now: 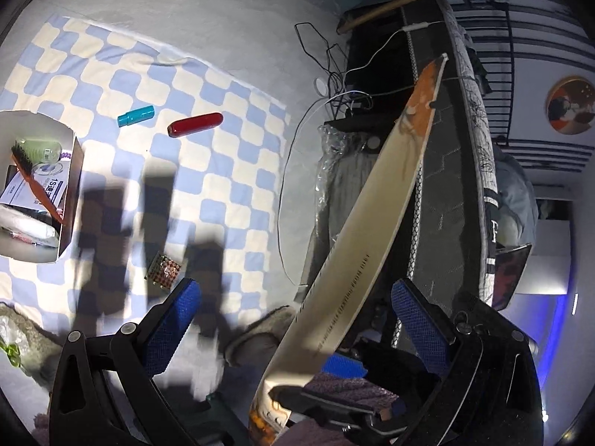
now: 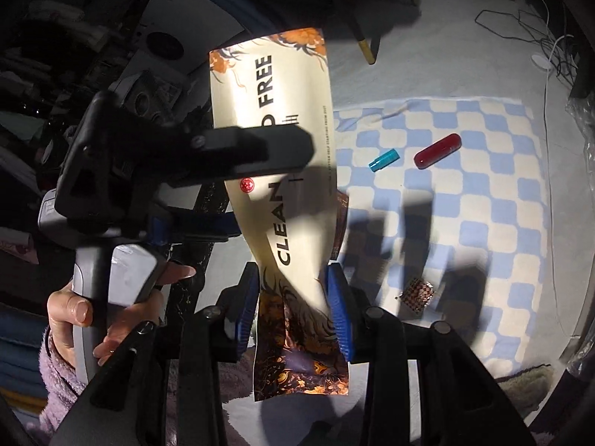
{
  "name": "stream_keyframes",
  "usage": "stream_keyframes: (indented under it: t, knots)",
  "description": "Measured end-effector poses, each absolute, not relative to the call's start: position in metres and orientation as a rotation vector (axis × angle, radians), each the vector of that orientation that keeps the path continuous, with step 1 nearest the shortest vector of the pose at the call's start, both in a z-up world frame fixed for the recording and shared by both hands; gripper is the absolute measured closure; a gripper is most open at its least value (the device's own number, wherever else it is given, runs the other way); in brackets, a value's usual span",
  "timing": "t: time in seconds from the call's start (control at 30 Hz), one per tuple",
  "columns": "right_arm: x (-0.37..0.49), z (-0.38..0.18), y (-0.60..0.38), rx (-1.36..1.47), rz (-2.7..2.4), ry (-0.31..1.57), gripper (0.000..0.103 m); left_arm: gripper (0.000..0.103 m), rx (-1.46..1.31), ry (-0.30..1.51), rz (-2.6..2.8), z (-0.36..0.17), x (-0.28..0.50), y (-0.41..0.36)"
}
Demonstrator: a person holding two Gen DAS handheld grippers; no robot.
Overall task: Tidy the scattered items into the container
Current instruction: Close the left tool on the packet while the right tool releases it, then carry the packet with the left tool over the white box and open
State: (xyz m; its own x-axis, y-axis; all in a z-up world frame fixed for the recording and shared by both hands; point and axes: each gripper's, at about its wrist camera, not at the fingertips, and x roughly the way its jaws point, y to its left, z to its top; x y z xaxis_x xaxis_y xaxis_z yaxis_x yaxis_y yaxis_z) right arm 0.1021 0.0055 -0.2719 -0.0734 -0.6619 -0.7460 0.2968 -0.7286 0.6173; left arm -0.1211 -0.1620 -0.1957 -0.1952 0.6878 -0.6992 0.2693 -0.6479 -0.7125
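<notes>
Checked blue and cream cloth (image 1: 178,85) covers the floor under you, with cables and dark furniture beyond it. Your right tool (image 2: 293,308) pinches the lower part of a long cream packet (image 2: 275,119) printed CLEAN and FREE, its blue pads pressed on both sides and the packet raised off the cloth. Your left tool (image 1: 293,316) stands spread, the packet passing edge-on between its fingers, touching neither pad. Your left hand (image 2: 85,316) grips its grey handle. A red capsule (image 1: 195,124), a teal tube (image 1: 135,116) and a small chequered sachet (image 1: 163,270) lie scattered on the cloth. The white container (image 1: 70,193) sits at the left, already holding an orange brush (image 1: 33,186).
</notes>
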Motion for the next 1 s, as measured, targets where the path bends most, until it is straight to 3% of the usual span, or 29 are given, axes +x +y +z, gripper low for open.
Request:
stream_keyframes:
  t: [0.03,0.07,0.1,0.17,0.2,0.27,0.43,0.7,1.0]
  knots:
    - [0.102,-0.277,0.004,1.549,-1.833,-0.453,0.065,0.000,-1.752,-1.156,1.897,-0.200,-0.120,-0.164]
    - [0.102,-0.281,0.003,1.552,-1.805,-0.486,0.065,0.009,-1.734,-1.215,1.872,-0.204,-0.118,-0.168]
    - [0.102,-0.283,0.001,1.549,-1.796,-0.493,0.065,0.044,-1.725,-1.263,1.852,-0.210,-0.116,-0.171]
    - [0.102,-0.280,-0.003,1.532,-1.811,-0.448,0.065,0.089,-1.733,-1.303,1.854,-0.220,-0.113,-0.185]
    - [0.102,-0.279,-0.005,1.530,-1.820,-0.418,0.064,0.095,-1.759,-1.269,1.913,-0.219,-0.112,-0.188]
    - [0.103,-0.278,-0.007,1.521,-1.831,-0.411,0.066,0.099,-1.771,-1.183,2.042,-0.213,-0.111,-0.191]
    - [0.091,-0.299,-0.004,1.695,-1.800,-0.475,0.065,0.099,-1.709,-1.244,2.191,-0.199,-0.101,-0.224]
    - [0.082,-0.333,0.027,1.888,-1.779,-0.610,0.064,0.099,-1.814,-1.191,2.669,-0.183,-0.085,-0.306]
    - [0.082,-0.335,0.037,1.895,-1.754,-0.693,0.064,0.099,-1.662,-1.527,2.855,-0.220,-0.068,-0.321]
